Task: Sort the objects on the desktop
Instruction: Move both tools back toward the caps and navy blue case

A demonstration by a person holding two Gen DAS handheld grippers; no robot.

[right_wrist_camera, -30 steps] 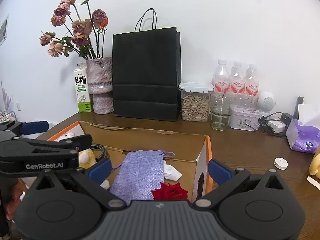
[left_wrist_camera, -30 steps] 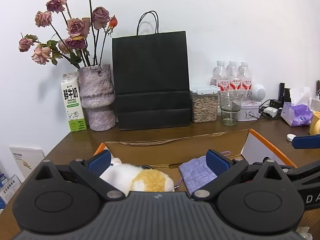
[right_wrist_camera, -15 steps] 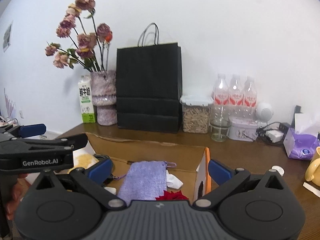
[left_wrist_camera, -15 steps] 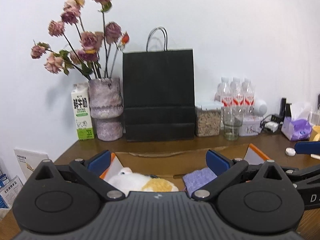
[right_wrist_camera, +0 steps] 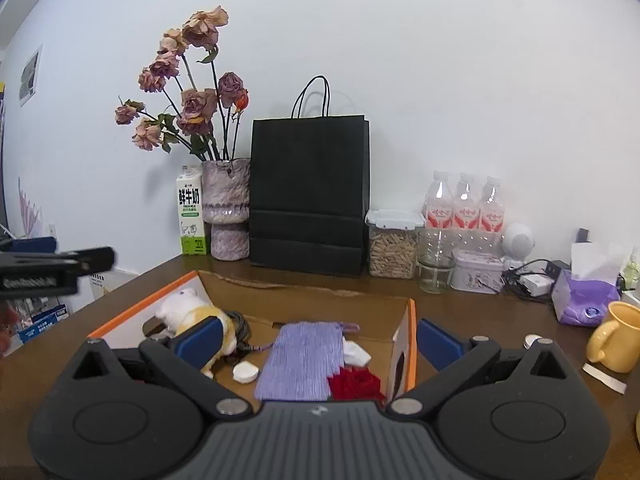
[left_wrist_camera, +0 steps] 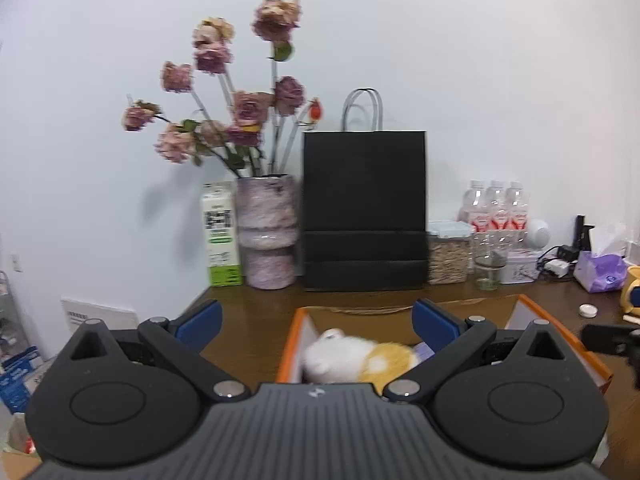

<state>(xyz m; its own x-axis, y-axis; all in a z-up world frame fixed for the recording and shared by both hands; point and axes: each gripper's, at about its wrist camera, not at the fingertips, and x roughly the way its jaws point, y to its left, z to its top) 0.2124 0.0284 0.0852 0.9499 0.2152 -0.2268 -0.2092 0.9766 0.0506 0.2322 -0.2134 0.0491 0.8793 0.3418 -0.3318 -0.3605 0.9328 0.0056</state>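
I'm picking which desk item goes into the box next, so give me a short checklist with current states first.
1. Left tongs open and empty: ok.
2. Right tongs open and empty: ok.
3. Cardboard box open on top: ok.
4. Free floor in the box beside the plush toy, purple pouch and red flower: not ok, crowded.
5. Yellow mug upright on the desk, outside the box: ok.
6. Mug contents: cannot tell.

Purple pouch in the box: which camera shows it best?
The right wrist view. There the purple pouch lies flat in the cardboard box, nearly all of it in sight, beside the red rose. In the left wrist view only a blurred corner shows, behind the plush toy and the left gripper's finger.
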